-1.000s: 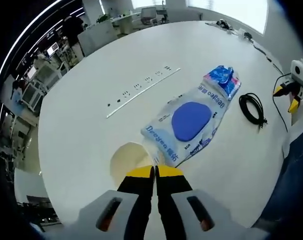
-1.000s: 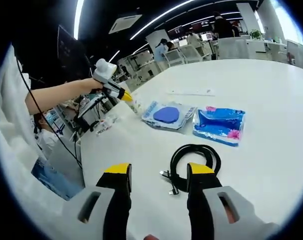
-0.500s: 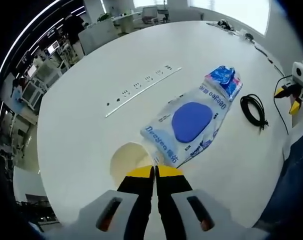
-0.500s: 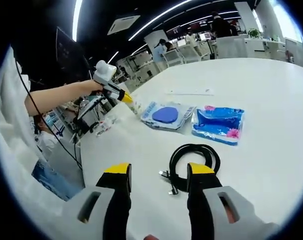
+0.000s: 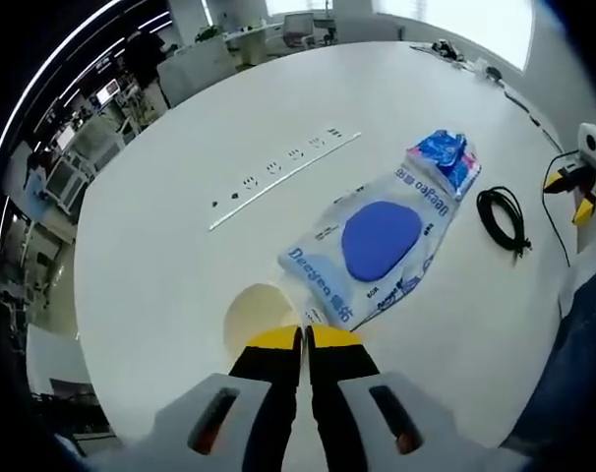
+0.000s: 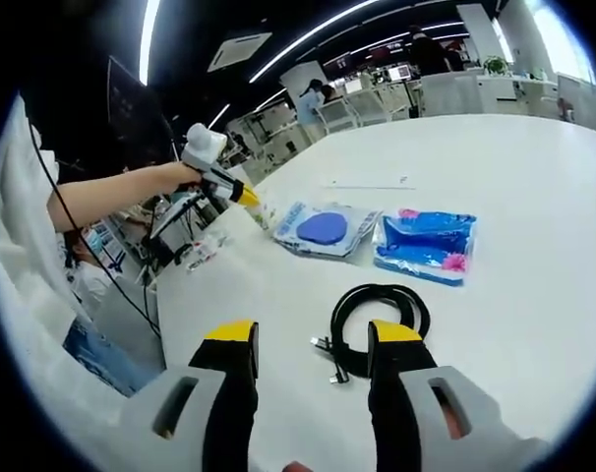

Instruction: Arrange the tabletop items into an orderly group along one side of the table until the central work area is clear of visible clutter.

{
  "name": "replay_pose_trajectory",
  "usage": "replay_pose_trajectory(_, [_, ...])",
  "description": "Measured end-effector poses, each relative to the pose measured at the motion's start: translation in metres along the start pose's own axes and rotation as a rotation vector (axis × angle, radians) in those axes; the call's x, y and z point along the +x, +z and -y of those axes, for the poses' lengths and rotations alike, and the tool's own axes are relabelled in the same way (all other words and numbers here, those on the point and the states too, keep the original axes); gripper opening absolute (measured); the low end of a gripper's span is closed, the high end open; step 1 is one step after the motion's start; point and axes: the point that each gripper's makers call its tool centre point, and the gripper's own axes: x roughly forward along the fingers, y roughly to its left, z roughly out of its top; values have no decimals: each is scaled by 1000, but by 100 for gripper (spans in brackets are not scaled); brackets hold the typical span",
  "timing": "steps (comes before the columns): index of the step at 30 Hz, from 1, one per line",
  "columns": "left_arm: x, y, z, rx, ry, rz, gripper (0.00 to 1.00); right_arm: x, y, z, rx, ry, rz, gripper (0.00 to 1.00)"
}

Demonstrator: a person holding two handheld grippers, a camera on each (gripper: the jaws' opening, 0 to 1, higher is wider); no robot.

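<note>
Little has moved since a second ago: both views have drifted slightly, and the things lie where they lay on the white table [image 5: 160, 236].

My left tongs [image 5: 305, 339] are pressed together on the near edge of the clear packet with the blue disc [image 5: 377, 241]. A pale yellow round piece [image 5: 257, 313] sits on the table just beside the yellow tips. Past the far end of that packet lies the blue packet [image 5: 444, 157], touching or overlapping it. The coiled black cable [image 5: 501, 216] rests to their right, apart from both. A strip of sockets [image 5: 283, 177] runs across the table further out.

My right tongs [image 6: 311, 339] are spread, pinching nothing, above the table with the cable [image 6: 377, 315] between the tips as I see it. Beyond it the blue packet [image 6: 426, 246] and the disc packet [image 6: 323, 231] lie side by side. I see the left tongs [image 6: 247, 197] at the disc packet's far corner.
</note>
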Motion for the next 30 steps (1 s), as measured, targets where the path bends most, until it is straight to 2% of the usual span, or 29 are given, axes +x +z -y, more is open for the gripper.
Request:
replay_pose_trajectory(7, [2,0,2,15,5,-5,0,-1,0,1,1,-3,4,43])
replay_pose_trajectory(12, [6,-7,1,50,21,-35,0,-3,-2,2,8,-9,4,43])
replay_pose_trajectory(23, [7,-2,4,21,16,1,0,-9,-6,6,37,-22,17,43])
replay_pose_trajectory(30, [6,-5,5,21,25,4,9,-10,-7,7,51,-24,26,43])
